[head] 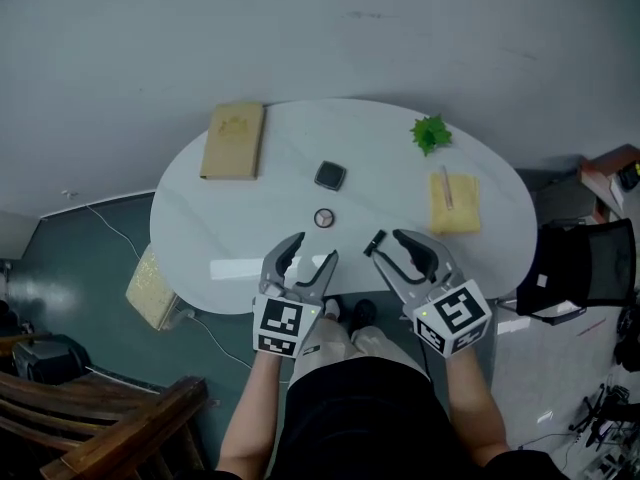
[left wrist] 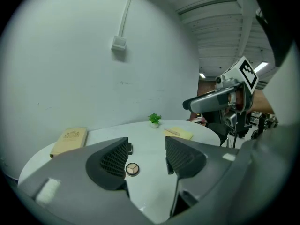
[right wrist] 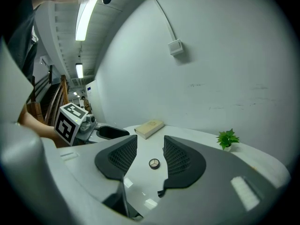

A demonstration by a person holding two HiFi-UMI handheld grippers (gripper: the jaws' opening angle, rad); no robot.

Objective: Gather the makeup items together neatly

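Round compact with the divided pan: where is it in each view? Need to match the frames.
Head view: round compact in the middle of the white table, nearer the person than the square black case.
Left gripper view: low centre, seen through the gap between the jaws.
Right gripper view: centre, again in the gap between the jaws.
Shared landmark: small green plant.
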